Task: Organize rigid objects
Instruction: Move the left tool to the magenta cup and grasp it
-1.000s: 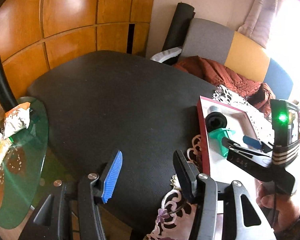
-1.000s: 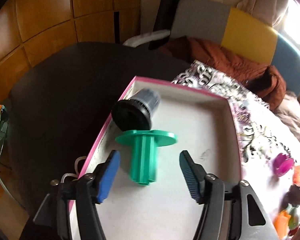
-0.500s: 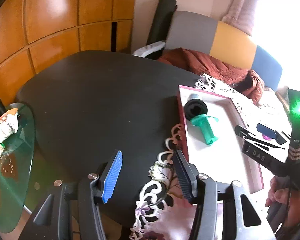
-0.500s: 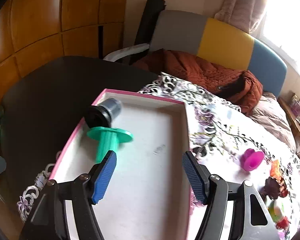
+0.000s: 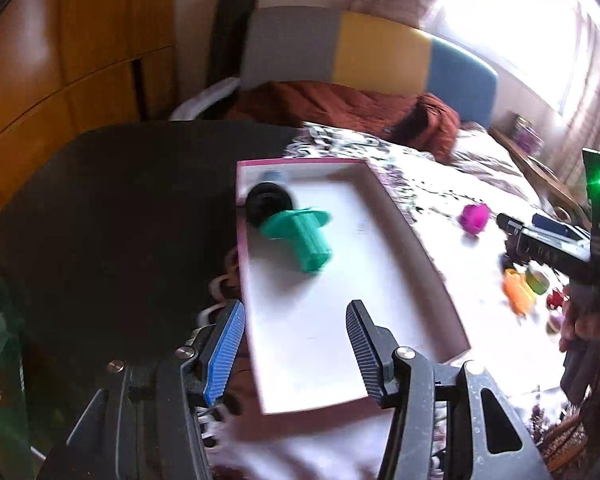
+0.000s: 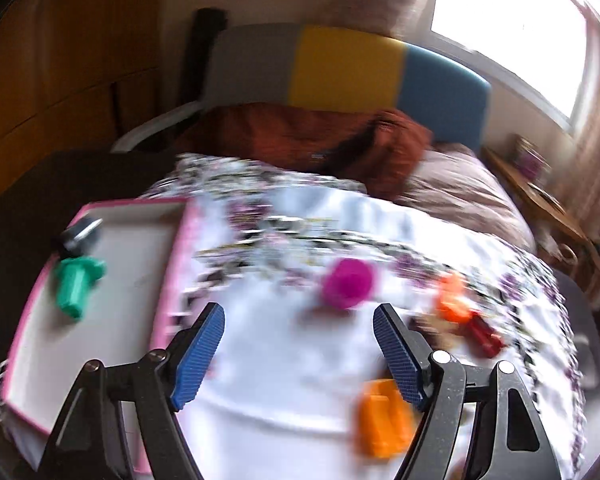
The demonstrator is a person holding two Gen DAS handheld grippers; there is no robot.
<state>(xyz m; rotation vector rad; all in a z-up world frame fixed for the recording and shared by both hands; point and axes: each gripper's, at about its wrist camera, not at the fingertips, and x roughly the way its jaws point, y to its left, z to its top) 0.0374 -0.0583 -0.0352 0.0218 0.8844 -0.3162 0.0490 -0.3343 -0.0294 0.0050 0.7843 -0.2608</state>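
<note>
A pink-rimmed white tray point(image 5: 412, 240) holds a green flanged spool point(image 5: 300, 236) and a black-and-grey cylinder point(image 5: 269, 200); both also show in the right wrist view, spool point(image 6: 76, 284) and cylinder point(image 6: 80, 234), in the tray point(image 6: 172, 280). My left gripper point(image 5: 296, 348) is open and empty above the tray's near end. My right gripper point(image 6: 298, 356) is open and empty over the floral cloth, just short of a magenta piece point(image 6: 348, 284); it also shows in the left wrist view point(image 5: 540, 240).
On the cloth right of the tray lie the magenta piece point(image 5: 475, 218), orange pieces point(image 6: 384, 420) point(image 6: 452, 300), a red piece point(image 6: 482, 334) and a green one point(image 5: 538, 280). A dark table point(image 5: 120, 220) lies left of the tray. A rust blanket point(image 6: 308, 136) and a sofa stand behind.
Both grippers have swung right. The left now hangs over the tray's near end. The right has left the tray and now faces the loose pieces on the cloth.
</note>
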